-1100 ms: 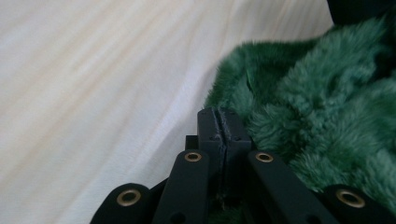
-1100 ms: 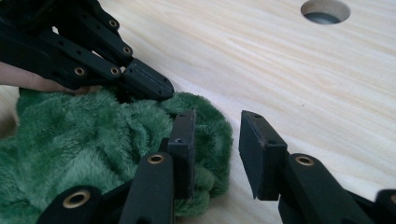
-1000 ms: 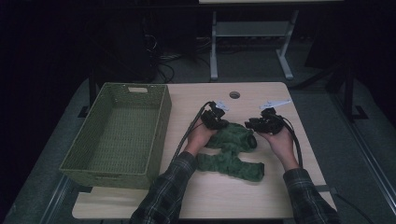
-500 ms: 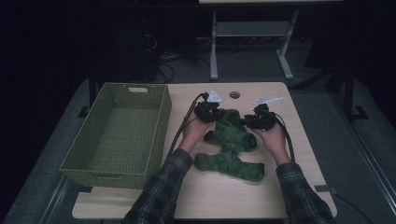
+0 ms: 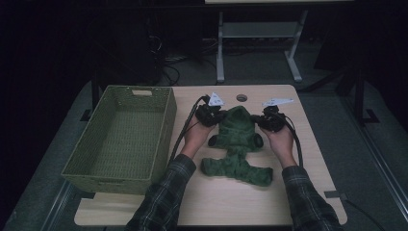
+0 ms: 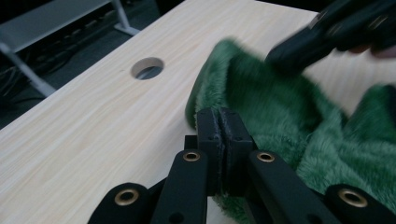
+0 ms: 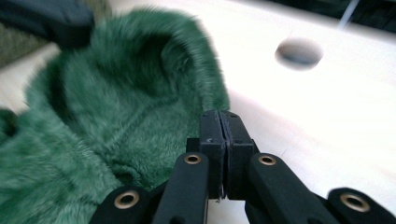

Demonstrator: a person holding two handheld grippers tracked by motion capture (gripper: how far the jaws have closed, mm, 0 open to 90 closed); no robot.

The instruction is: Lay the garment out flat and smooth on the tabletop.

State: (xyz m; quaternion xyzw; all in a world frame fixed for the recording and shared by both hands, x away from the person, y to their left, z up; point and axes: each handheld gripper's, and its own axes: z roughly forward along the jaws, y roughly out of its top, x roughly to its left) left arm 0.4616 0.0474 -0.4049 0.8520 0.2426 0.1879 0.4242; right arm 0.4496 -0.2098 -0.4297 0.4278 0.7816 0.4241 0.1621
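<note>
A green fuzzy hooded garment (image 5: pixel 236 147) lies on the wooden table (image 5: pixel 231 204), its hood end lifted between my two grippers. My left gripper (image 5: pixel 214 117) is shut on the hood's left edge; in the left gripper view the pads (image 6: pixel 210 133) press together against the green fabric (image 6: pixel 280 107). My right gripper (image 5: pixel 266 121) has just been closing and is now shut on the hood's right rim (image 7: pixel 212 100), its jaws (image 7: pixel 220 126) meeting where the fur (image 7: pixel 116 116) ends. The garment's lower part stays flat on the table near the person's forearms.
An empty green woven basket (image 5: pixel 167 126) stands at the left of the table, close to the left forearm. A round cable hole (image 5: pixel 241 97) sits in the tabletop just beyond the hood. A metal stand (image 5: pixel 260 33) and cables are on the floor behind.
The garment was bunched under both grippers; now its hood is pulled open and lifted between them. The left gripper rose and moved away from the person. The right gripper's jaws closed on the rim.
</note>
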